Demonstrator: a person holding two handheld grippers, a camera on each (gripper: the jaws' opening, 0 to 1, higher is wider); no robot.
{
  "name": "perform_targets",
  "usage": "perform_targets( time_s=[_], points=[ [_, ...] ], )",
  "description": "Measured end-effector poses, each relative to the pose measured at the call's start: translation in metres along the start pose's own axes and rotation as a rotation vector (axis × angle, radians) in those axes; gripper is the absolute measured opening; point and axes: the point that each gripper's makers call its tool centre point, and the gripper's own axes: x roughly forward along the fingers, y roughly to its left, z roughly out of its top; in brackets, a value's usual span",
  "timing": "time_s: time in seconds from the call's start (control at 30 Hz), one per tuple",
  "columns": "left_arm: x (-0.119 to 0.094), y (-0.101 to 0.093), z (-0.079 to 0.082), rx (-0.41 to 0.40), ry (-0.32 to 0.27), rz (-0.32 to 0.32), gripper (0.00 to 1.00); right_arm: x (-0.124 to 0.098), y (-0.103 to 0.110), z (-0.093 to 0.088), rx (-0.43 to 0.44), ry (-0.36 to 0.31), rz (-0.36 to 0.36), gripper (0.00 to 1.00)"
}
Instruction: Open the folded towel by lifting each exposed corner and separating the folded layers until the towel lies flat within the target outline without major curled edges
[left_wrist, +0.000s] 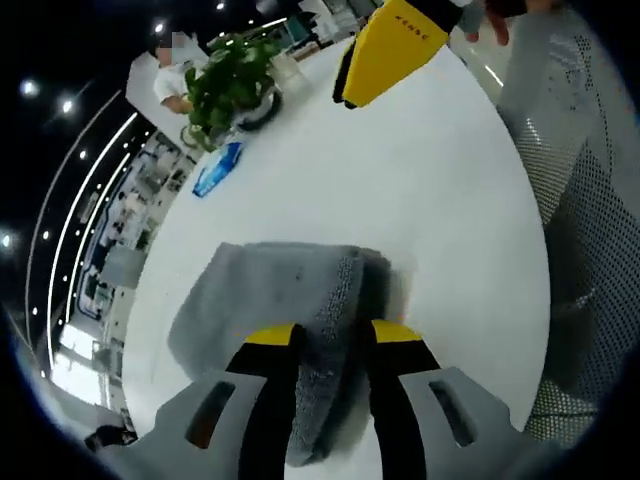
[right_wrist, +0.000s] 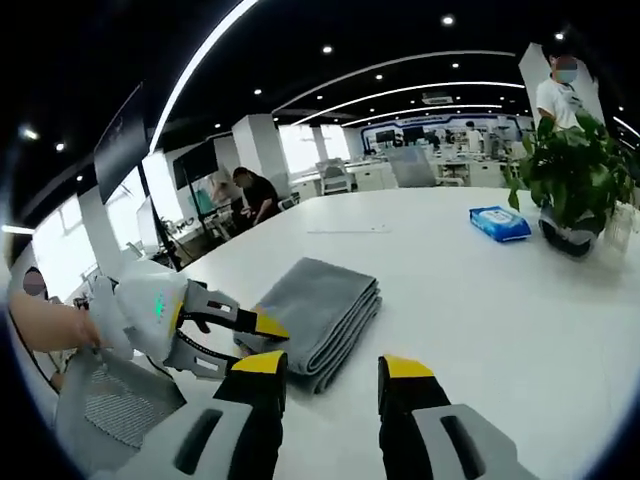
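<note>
A grey folded towel (left_wrist: 270, 290) lies on the white table (left_wrist: 400, 200). My left gripper (left_wrist: 335, 335) is low over its near end, and the thick folded edge runs between the spread yellow-tipped jaws. From the right gripper view, the left gripper (right_wrist: 262, 335) sits at the towel's (right_wrist: 325, 305) left corner, held by a hand (right_wrist: 45, 320). My right gripper (right_wrist: 332, 372) hovers open just short of the towel with nothing between its jaws. It enters the left gripper view as a yellow body (left_wrist: 385, 50) high over the far side of the table.
A potted plant (right_wrist: 575, 180) and a blue wipes pack (right_wrist: 500, 222) stand near the table's far edge, also seen as the plant (left_wrist: 225, 85) and pack (left_wrist: 215, 172). A mesh chair (left_wrist: 580, 200) borders the table. People stand in the office behind.
</note>
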Motion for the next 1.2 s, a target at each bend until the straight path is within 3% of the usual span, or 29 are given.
perform_targets(
  time_s=[0.4, 0.57, 0.63, 0.73, 0.93, 1.03, 1.13, 1.2],
  points=[
    [-0.004, 0.006, 0.009, 0.125, -0.014, 0.06, 0.06, 0.007, 0.0, -0.012, 0.056, 0.045, 0.018, 0.31],
    [-0.016, 0.0, 0.028, 0.106, -0.066, 0.08, 0.06, 0.009, 0.006, -0.008, 0.259, 0.006, 0.086, 0.35],
    [-0.022, -0.003, 0.034, 0.094, -0.086, 0.089, 0.06, 0.009, 0.006, -0.006, 0.389, -0.013, 0.121, 0.39],
    [-0.033, -0.001, 0.044, 0.03, -0.124, 0.111, 0.05, 0.007, 0.009, -0.001, 0.721, -0.044, 0.219, 0.4],
    [-0.052, 0.001, 0.052, 0.045, -0.147, 0.131, 0.05, 0.008, 0.022, -0.008, 1.061, 0.006, 0.338, 0.45],
    [-0.061, -0.007, 0.054, 0.087, -0.158, 0.118, 0.05, 0.013, 0.026, -0.016, 1.116, 0.056, 0.349, 0.45],
    [-0.067, -0.023, 0.059, 0.145, -0.185, 0.058, 0.05, 0.023, 0.029, -0.019, 1.097, 0.08, 0.332, 0.43],
    [-0.068, -0.029, 0.059, 0.173, -0.175, 0.049, 0.05, 0.031, 0.027, -0.02, 1.092, 0.08, 0.311, 0.37]
  ],
)
